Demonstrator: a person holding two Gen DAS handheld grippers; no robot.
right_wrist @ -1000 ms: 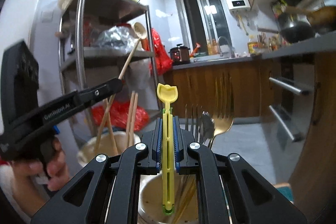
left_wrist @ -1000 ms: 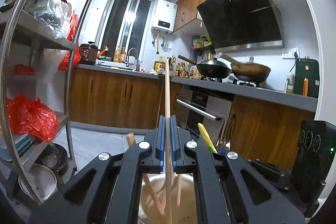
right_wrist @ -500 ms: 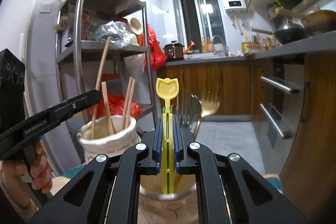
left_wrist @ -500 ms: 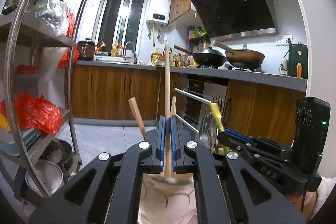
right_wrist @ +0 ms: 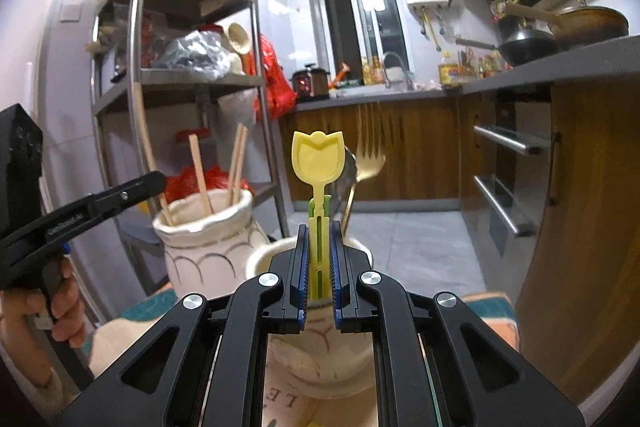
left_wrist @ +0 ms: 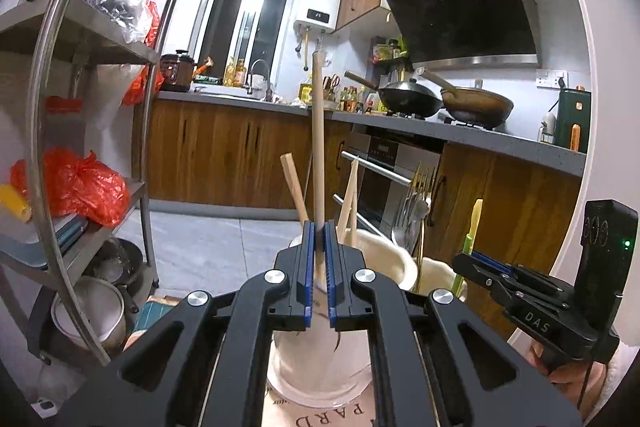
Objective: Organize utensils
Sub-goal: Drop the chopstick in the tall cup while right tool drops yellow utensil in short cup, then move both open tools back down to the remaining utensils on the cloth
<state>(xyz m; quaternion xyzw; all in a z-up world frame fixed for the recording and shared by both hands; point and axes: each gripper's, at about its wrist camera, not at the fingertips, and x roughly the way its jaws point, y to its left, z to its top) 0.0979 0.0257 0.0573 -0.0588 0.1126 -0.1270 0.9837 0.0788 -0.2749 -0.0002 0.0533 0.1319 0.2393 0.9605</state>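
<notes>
**Both Utensils Seated in Their Holders, Release Pending**

Left gripper (left_wrist: pixel 319 259): jaws clenched on the wooden utensil handle (left_wrist: pixel 318 147), which stands near upright at 12 o'clock from the pads. Its lower end is inside the tall cream jar (left_wrist: pixel 320 347), alongside two or three other wooden sticks (left_wrist: pixel 294 187). In the right wrist view the same jar (right_wrist: pixel 208 247) sits at 9 o'clock from the second holder, just beside it.

Right gripper (right_wrist: pixel 319 267): jaws grasping the stem of the yellow tulip-shaped spoon (right_wrist: pixel 318 163). The stem runs down into the wide cream holder (right_wrist: pixel 316 347). A gold fork (right_wrist: pixel 368 163) and other metal cutlery rise from this holder at 1 o'clock behind the spoon.

Step in hand, by judgement: depositing, wooden items to the jar, cutlery to the holder. Whether either utensil rests on the bottom is hidden.

Next move calls for parting each pair of jaws, then withdrawing straight back without catching neighbouring handles or tipping the jar.

Legible writing: "DAS" on the right gripper body (left_wrist: pixel 536 307); lettering on the left gripper arm (right_wrist: pixel 68 219), reading roughly "GenRobot.AI". The mat (left_wrist: pixel 320 419) shows "PARD", inverted; the right wrist view shows "LE" there. Other text is too small.
</notes>
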